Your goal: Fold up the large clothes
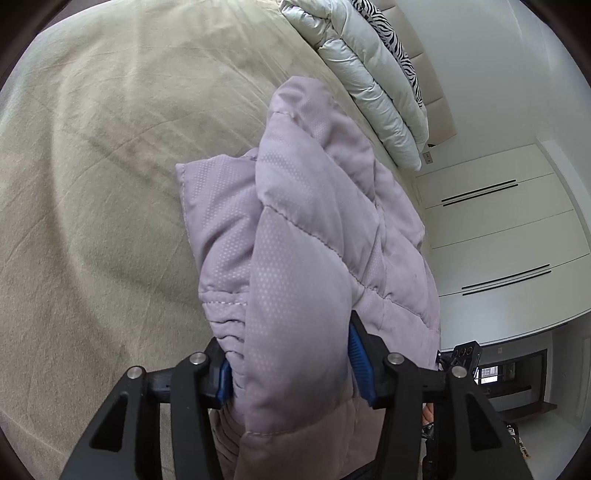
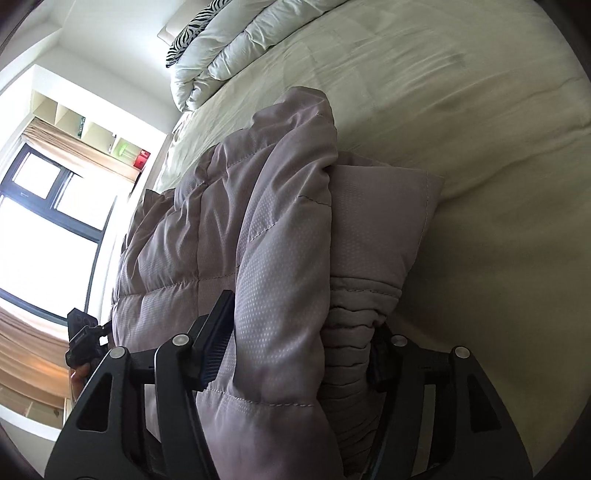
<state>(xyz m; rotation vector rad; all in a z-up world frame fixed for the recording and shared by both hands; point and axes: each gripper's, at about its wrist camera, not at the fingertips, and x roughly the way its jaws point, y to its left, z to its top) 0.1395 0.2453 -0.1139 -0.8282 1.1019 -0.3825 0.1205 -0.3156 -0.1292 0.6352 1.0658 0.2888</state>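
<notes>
A folded lilac quilted puffer jacket (image 1: 314, 221) lies along the edge of a bed with a beige sheet (image 1: 110, 184). My left gripper (image 1: 291, 354) straddles one end of the bundle, and both blue pads (image 1: 360, 354) touch the padded fabric, which bulges out beyond them. In the right wrist view the same jacket (image 2: 266, 229) fills the middle. My right gripper (image 2: 303, 332) grips the other end, its fingers (image 2: 218, 332) against a thick fold and a gathered elastic cuff (image 2: 351, 354). Each view shows a bit of the other gripper at the jacket's far side.
A white duvet (image 1: 373, 85) and a zebra-print pillow (image 1: 391, 33) are piled at the head of the bed. White wardrobe doors (image 1: 498, 229) stand beyond the bed's edge. On the other side are a bright window (image 2: 48, 236) with curtains and wall shelves (image 2: 92, 133).
</notes>
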